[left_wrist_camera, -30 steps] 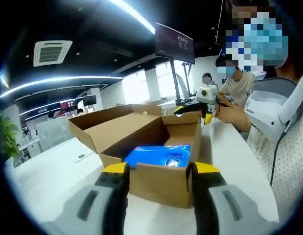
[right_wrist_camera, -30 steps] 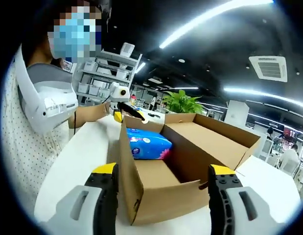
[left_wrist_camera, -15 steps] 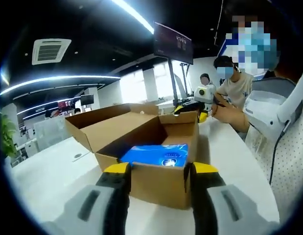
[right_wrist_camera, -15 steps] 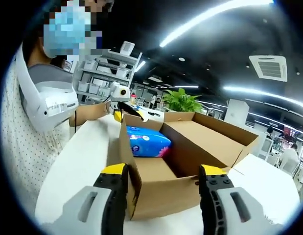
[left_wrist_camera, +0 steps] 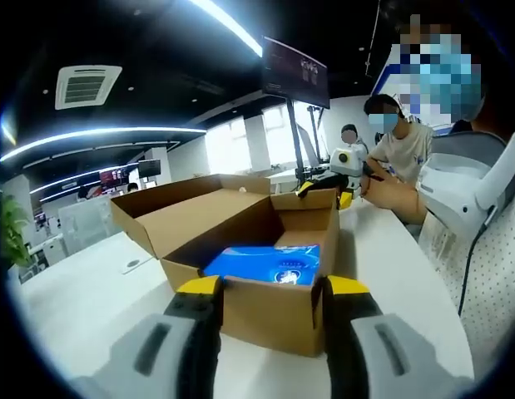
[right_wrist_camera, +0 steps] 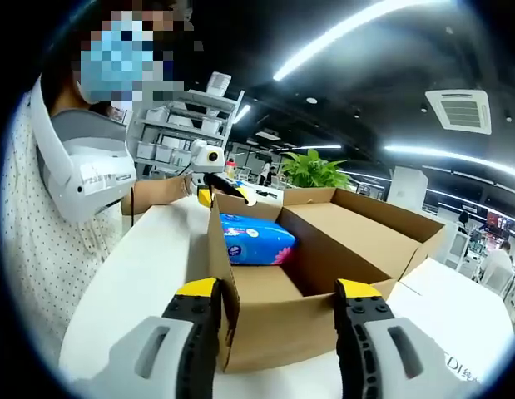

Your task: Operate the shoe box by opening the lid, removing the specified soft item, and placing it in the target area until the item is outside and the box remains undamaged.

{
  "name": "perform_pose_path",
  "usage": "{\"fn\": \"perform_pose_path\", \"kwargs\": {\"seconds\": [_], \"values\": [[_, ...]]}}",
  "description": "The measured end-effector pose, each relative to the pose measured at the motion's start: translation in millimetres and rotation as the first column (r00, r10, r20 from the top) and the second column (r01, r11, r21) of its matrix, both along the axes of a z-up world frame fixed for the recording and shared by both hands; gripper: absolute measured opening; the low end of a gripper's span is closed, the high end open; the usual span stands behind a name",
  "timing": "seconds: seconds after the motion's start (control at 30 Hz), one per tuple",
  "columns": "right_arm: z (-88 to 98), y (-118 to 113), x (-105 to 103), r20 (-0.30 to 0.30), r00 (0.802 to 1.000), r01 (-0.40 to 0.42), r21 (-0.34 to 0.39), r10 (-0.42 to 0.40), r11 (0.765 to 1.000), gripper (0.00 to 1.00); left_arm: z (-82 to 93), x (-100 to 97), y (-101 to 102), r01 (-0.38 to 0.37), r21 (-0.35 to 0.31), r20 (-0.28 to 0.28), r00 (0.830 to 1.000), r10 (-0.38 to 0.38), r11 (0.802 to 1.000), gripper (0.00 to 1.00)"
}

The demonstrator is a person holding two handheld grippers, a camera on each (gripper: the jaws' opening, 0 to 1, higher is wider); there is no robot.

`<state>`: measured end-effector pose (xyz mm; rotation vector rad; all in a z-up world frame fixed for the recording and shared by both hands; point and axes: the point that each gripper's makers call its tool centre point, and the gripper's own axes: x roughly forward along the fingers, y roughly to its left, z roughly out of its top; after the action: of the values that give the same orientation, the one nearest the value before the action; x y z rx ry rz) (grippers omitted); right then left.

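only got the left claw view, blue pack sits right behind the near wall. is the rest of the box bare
Observer: Yes. In the right gripper view the box floor between the right claw and the blue pack is bare cardboard.
Operator: right claw holding anything
Observer: No, it's open, with the box's end wall just ahead of it.
Operator: any marking on the pack's far end
Observer: A pink patch on its lower corner.

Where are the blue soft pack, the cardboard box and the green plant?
blue soft pack (left_wrist_camera: 269,260), left gripper view, top face.
cardboard box (right_wrist_camera: 282,328), right gripper view, near wall.
green plant (right_wrist_camera: 311,172), right gripper view, leaves.
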<state>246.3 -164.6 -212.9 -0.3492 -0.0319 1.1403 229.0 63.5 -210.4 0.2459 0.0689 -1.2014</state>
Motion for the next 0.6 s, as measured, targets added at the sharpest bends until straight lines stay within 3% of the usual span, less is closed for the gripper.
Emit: {"fn": "perform_pose_path", "kwargs": {"seconds": [0.6], "values": [[1.6,0,16,-0.003,0.998,-0.065,0.017,0.065,0.998,0.55,1.5,-0.9,-1,0.004,0.017,-0.011,1.000,-0.003,1.000,0.47]]}}
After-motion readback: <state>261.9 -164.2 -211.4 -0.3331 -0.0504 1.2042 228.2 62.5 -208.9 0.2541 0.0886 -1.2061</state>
